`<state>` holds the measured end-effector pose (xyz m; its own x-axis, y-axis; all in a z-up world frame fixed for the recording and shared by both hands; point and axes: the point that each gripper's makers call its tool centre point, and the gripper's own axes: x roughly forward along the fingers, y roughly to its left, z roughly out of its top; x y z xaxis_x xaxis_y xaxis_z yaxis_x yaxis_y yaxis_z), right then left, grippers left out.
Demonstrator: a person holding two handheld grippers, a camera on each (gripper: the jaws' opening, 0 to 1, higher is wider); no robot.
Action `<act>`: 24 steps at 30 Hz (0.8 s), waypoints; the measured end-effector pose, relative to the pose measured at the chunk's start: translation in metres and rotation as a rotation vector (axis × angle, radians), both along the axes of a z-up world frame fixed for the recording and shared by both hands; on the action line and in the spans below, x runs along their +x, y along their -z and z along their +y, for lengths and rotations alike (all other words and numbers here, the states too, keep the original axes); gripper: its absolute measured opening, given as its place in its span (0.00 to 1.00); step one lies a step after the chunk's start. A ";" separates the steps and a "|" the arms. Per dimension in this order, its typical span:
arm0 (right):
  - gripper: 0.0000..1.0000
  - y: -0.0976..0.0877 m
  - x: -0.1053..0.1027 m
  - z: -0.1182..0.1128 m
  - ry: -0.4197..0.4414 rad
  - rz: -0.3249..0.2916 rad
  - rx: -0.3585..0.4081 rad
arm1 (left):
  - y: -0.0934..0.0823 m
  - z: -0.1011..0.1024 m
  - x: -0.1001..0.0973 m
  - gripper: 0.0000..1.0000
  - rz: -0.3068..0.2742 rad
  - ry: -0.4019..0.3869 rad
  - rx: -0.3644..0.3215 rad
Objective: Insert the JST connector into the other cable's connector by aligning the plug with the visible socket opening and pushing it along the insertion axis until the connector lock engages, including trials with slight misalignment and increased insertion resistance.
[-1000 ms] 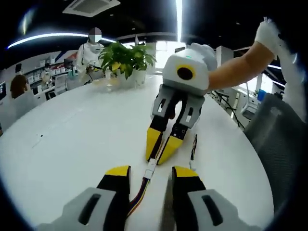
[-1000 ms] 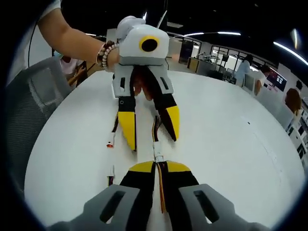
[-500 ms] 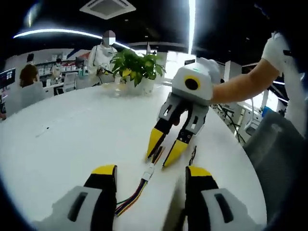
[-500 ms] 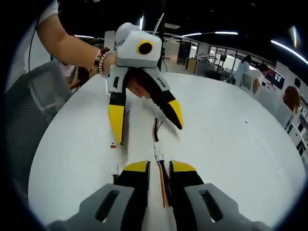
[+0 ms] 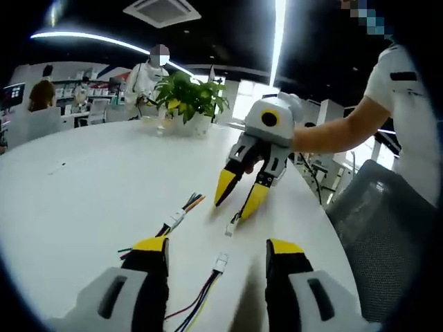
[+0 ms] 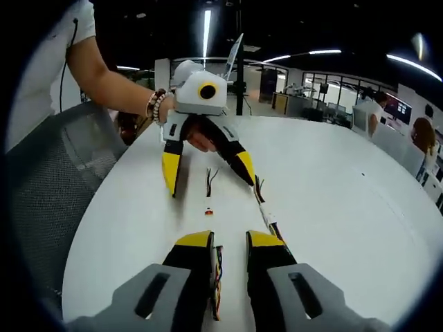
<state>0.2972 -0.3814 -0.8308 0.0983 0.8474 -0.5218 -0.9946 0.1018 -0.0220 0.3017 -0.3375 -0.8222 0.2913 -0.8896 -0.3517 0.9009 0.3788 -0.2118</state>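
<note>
Three short cables lie loose on the white table (image 5: 83, 187). One, with a white JST connector (image 5: 174, 220) and wires fanned out at both ends, rests ahead-left of my left gripper (image 5: 218, 244), which is wide open. A second white connector (image 5: 220, 261) with coloured wires lies between its jaws, untouched. A small third plug (image 5: 228, 228) sits under the right gripper (image 5: 240, 194), whose jaws stand apart. In the right gripper view my right gripper (image 6: 230, 240) is open. A white connector (image 6: 268, 216) lies beside its right jaw, and coloured wires (image 6: 217, 277) run along its left jaw. The left gripper (image 6: 208, 169) hangs open opposite.
A potted plant (image 5: 185, 97) stands at the far side of the table. A grey mesh chair (image 5: 377, 221) (image 6: 48, 180) stands close to the table's curved edge. The person's arm (image 5: 332, 131) holds the right gripper. Other people sit at distant desks.
Both grippers have opened and let go of the cable. They have drawn back from each other and risen. The cables now lie free on the table.
</note>
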 end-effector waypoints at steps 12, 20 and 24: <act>0.23 0.003 -0.007 0.005 0.010 0.027 0.035 | -0.004 -0.008 -0.015 0.25 0.036 0.044 -0.058; 0.43 -0.005 0.000 0.005 0.062 0.007 0.098 | 0.005 -0.010 -0.012 0.46 0.051 0.015 -0.019; 0.50 -0.011 0.004 0.004 0.094 -0.002 0.129 | 0.004 -0.012 -0.014 0.46 0.058 0.022 -0.024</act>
<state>0.3014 -0.3777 -0.8199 0.1816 0.8942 -0.4092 -0.9804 0.1968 -0.0052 0.2880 -0.3493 -0.8264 0.2512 -0.9040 -0.3460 0.8951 0.3529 -0.2723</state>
